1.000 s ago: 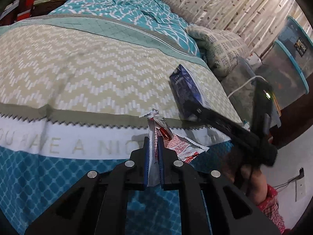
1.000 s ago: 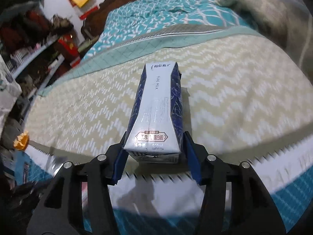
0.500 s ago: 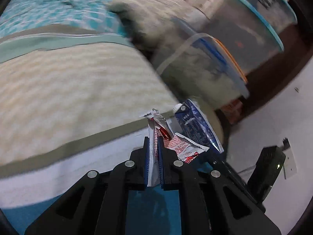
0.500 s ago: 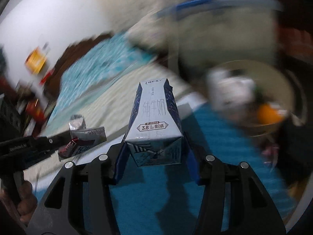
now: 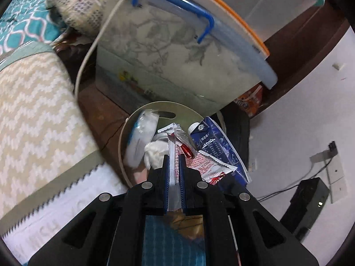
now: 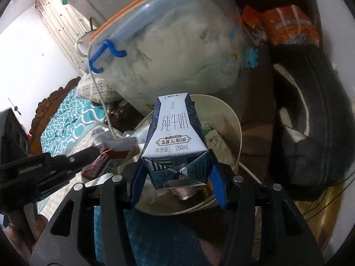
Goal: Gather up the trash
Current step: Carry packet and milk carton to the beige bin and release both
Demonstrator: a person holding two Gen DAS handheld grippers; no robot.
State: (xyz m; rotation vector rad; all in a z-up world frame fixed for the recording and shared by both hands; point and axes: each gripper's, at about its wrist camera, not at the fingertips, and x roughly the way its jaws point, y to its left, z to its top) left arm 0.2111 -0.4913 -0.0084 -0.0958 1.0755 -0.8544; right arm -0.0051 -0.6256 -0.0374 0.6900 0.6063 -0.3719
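Observation:
My left gripper [image 5: 174,157] is shut on red and white snack wrappers [image 5: 200,164], held just over a round cream trash bin [image 5: 133,119] beside the bed. Inside the bin lie crumpled tissue [image 5: 155,153] and a clear packet. In the right wrist view my right gripper [image 6: 177,173] is shut on a blue and white milk carton [image 6: 175,139], which hangs upright above the same bin [image 6: 230,115]. The carton [image 5: 218,146] also shows to the right of the wrappers. The left gripper [image 6: 97,150] with the wrappers [image 6: 111,153] reaches in from the left.
A big clear storage box [image 5: 177,51] with a blue handle and orange-edged lid stands right behind the bin. The bed's zigzag blanket [image 5: 33,115] runs along the left. A black bag [image 6: 310,115] and orange packets [image 6: 288,26] lie to the right, and a black device [image 5: 306,201] sits on the white floor.
Both grippers swung away from over the bed to the bin beside it, carrying the wrappers and the carton. The bed has slid to the left edge of both views.

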